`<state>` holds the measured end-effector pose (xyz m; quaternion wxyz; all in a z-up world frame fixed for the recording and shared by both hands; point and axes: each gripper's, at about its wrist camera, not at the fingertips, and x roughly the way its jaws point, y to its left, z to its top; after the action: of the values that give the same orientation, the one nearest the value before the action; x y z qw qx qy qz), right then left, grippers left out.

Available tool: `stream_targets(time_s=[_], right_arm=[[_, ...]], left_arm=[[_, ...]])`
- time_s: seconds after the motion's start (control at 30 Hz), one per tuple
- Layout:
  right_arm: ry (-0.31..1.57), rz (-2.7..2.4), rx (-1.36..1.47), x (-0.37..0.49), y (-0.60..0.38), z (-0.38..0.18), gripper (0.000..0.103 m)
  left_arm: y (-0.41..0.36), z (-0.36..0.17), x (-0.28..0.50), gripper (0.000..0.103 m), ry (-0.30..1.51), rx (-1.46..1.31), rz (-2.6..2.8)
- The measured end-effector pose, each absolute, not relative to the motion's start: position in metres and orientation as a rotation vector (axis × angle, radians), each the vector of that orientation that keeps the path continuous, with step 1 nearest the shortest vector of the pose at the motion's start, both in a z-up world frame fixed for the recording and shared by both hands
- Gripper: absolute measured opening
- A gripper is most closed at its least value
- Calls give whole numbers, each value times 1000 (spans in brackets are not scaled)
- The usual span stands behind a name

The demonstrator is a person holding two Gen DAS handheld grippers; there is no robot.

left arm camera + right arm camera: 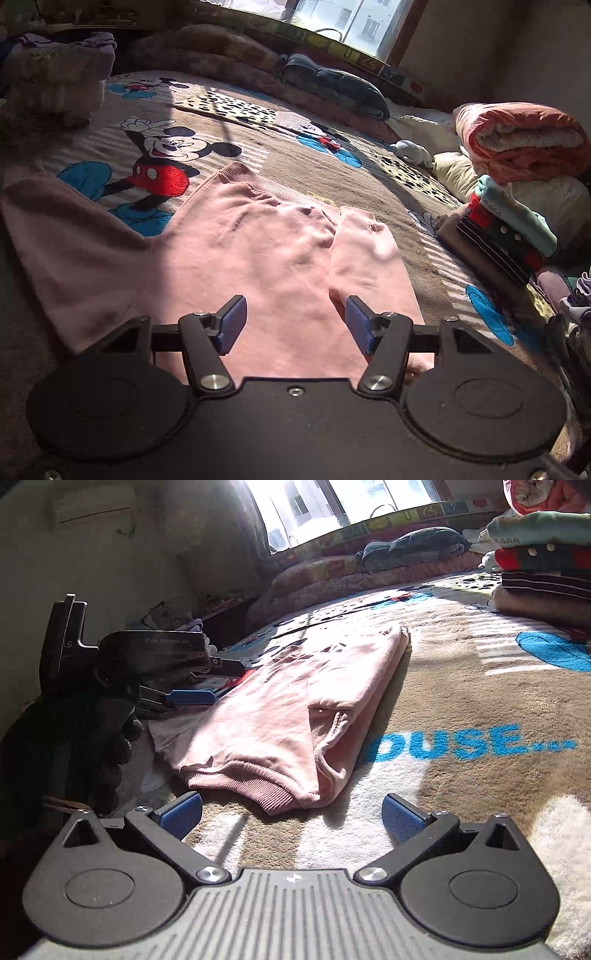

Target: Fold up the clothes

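Cartoon blanket [461, 686] bears pink sweatshirt [295, 709]; both grippers' fingers [232, 323] spread, empty.

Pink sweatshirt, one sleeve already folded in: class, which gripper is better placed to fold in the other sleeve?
Probably left. The left gripper hovers open over the pink sweatshirt, beside its spread sleeve; the right gripper faces the hem.

**Both grippers open, held low**

My left gripper [295, 325] has its blue pads spread, gripping nothing. My right gripper [291, 816] sits lower with its jaws gaping wider. A dark-gloved hand [107, 738] holds the left one.
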<state>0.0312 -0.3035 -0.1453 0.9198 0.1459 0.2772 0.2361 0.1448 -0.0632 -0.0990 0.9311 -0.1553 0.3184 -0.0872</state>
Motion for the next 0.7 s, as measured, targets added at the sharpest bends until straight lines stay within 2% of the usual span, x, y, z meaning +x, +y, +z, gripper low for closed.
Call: stream_targets(time_s=[0.17, 0.33, 0.47, 0.7], right_arm=[[589, 441, 266, 23, -295, -158, 103], [602, 389, 289, 12, -291, -159, 103], [597, 368, 341, 9, -294, -159, 103], [573, 332, 421, 3, -295, -156, 103]], left_arm=[[-48, -112, 104, 58, 703, -365, -183], [-34, -95, 87, 58, 650, -393, -190], [-17, -96, 76, 66, 648, -437, -184], [44, -114, 77, 66, 696, -642, -65]])
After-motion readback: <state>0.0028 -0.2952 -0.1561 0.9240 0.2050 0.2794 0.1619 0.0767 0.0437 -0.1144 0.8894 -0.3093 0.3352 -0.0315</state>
